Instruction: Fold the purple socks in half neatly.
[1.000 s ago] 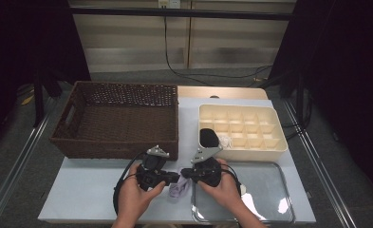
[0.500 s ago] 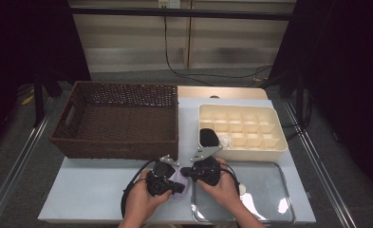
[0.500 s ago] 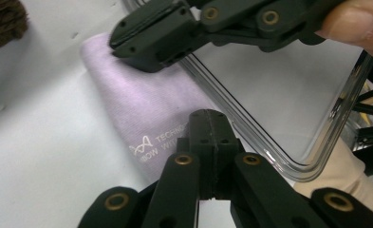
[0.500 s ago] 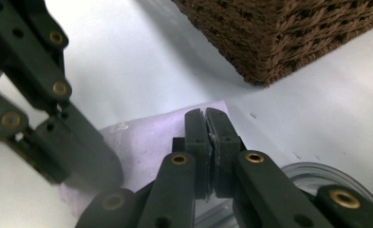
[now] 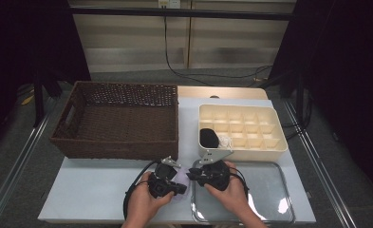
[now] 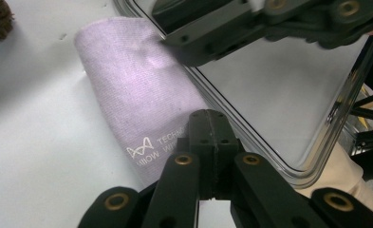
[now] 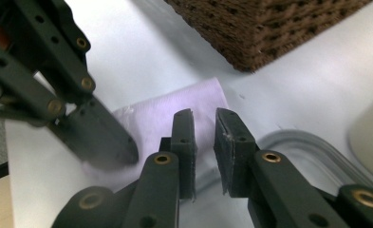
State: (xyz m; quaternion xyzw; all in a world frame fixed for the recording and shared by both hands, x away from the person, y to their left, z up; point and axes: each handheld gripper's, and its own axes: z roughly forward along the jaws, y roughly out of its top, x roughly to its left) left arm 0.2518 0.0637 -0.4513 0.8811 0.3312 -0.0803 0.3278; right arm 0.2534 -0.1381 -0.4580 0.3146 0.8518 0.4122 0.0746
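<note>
Your left gripper [image 6: 208,124]: clamped on one lilac cloth [image 6: 141,99] (printed logo) | your right gripper [image 7: 204,118]: narrowly parted, just opening, above it | one glass tray [image 5: 265,190] beside | one wicker basket [image 5: 117,118] beyond

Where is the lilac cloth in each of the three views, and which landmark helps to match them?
High view: the lilac cloth lies low and centre, between the two grippers.
Left gripper view: it runs from upper left to centre, beside the tray rim.
Right gripper view: it lies at centre, behind the jaws.
Shared landmark: the clear tray, whose rim touches the cloth.
</note>
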